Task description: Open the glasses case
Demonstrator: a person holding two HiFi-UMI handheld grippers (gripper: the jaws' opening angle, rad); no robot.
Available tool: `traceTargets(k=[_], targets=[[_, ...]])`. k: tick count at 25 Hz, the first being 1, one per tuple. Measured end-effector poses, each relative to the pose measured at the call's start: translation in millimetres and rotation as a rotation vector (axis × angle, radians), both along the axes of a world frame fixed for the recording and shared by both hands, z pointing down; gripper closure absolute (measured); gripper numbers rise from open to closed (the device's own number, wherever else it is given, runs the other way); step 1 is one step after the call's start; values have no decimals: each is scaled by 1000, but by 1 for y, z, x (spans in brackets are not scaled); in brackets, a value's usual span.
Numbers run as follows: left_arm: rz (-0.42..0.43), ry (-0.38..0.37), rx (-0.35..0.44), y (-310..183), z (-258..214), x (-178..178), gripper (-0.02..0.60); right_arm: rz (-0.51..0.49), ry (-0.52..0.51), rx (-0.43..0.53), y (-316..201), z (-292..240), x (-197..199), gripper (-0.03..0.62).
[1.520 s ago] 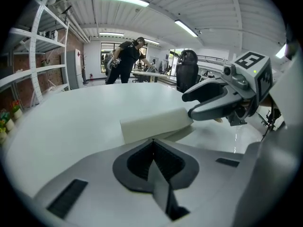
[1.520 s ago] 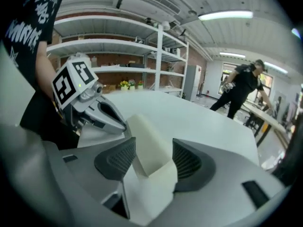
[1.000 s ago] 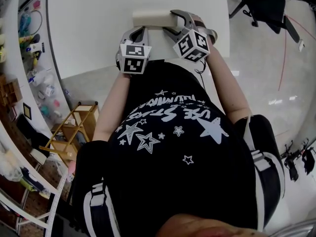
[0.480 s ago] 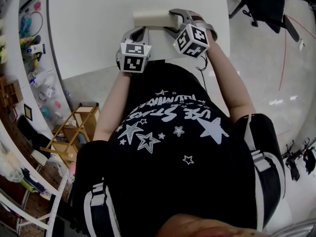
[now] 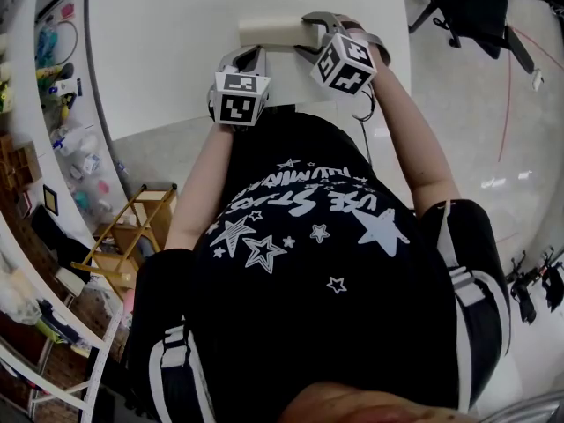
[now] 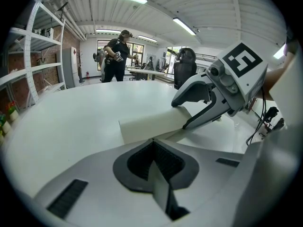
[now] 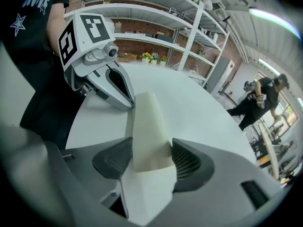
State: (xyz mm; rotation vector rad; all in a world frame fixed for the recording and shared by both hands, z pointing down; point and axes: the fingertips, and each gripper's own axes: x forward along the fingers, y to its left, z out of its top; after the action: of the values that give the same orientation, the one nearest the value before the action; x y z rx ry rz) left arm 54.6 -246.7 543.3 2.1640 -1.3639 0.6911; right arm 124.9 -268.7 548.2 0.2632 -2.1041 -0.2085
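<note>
Right marker cube (image 5: 344, 63) has lifted a little toward the far side and turned since a second ago; left marker cube (image 5: 240, 98) has crept slightly farther as well; case barely shifted.

Nearest: wearer's dark star-print shirt (image 5: 308, 227), close against the near rim of the white surface (image 5: 167, 42).

Next out, left tongs (image 6: 152, 142): pressed together, nothing seen between the pads; tips sit against the near long edge of the glasses case (image 6: 156, 124), toward its left end; whether they nip a thin lip there, cannot tell.

Beside them, right tongs (image 7: 151, 159): pinching the right end of the glasses case, one pad on each side face, both touching.

Position of glasses case: flat on the surface just past the near rim, long axis left to right; shut so far as visible; no seam resolved.

Handling (judgement): cream, plain-sided, looks stiff and light; smooth skin on a smooth surface, so likely to slide or pivot if pulled at one end only; the right-end pinch serves as anchor; best hold for opening is probably a flap edge along the near side, worked by the left tips; pull gently, since a light case may lift whole rather than open.

Count: glasses case 1; tongs 2; marker cubes 2; surface 1.
</note>
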Motion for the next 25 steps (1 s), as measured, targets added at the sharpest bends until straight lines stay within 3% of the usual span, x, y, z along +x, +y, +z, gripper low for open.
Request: traceTargets(k=[7, 19, 25], targets=[[1, 7, -7, 0, 0, 0, 570, -16, 1, -24, 1, -1, 0, 326], [1, 17, -15, 0, -1, 0, 569, -2, -67, -168, -5, -10, 1, 326], [2, 24, -8, -1, -7, -1, 569, 9, -77, -135, -9, -19, 0, 326]])
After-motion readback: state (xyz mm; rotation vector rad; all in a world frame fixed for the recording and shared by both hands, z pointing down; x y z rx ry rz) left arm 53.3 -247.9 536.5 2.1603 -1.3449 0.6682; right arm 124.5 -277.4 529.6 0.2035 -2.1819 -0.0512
